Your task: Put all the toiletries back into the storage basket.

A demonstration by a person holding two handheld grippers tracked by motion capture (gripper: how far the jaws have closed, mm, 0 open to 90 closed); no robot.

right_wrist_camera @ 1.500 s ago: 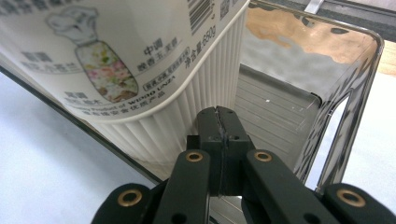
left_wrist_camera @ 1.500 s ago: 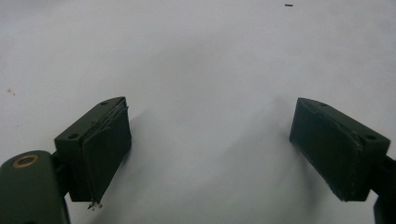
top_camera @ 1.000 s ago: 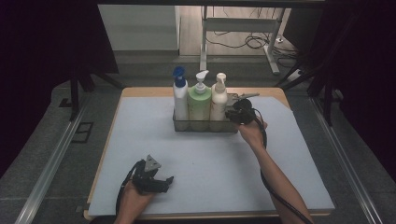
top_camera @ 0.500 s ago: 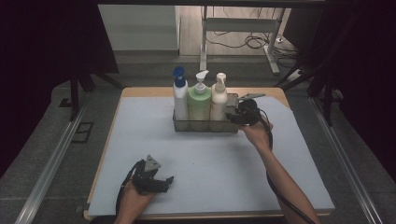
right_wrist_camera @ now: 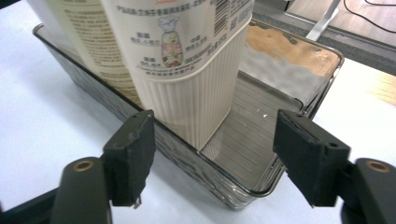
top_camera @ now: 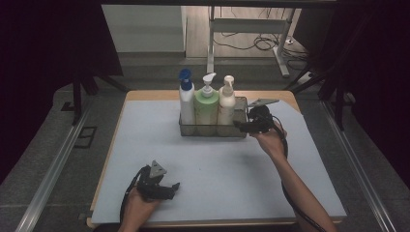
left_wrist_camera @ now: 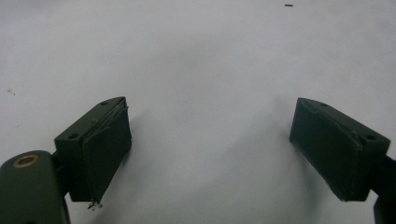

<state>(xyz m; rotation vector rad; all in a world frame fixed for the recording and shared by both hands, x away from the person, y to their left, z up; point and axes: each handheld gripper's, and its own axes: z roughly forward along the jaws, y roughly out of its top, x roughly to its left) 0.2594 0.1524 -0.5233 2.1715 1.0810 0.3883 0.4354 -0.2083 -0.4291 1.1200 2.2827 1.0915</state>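
Green pump bottle (top_camera: 206, 104) stands upright a bit left of the right tongs (top_camera: 240, 126). A white bottle with a blue cap (top_camera: 186, 99) is right beside it, on the side farther from those tongs. A pale blue mat (top_camera: 217, 169) covers the wooden counter (top_camera: 145, 94) under the left tongs (top_camera: 171, 186) too. Way beyond the right tongs, on the floor, there's a white metal stand (top_camera: 251, 26) and some black cables (top_camera: 258, 44).

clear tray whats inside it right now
Three pump bottles stand in the clear tray: a blue-capped white bottle, a green bottle and a cream bottle. Its right end is bare ribbed floor. The bottles cover the floor under them.
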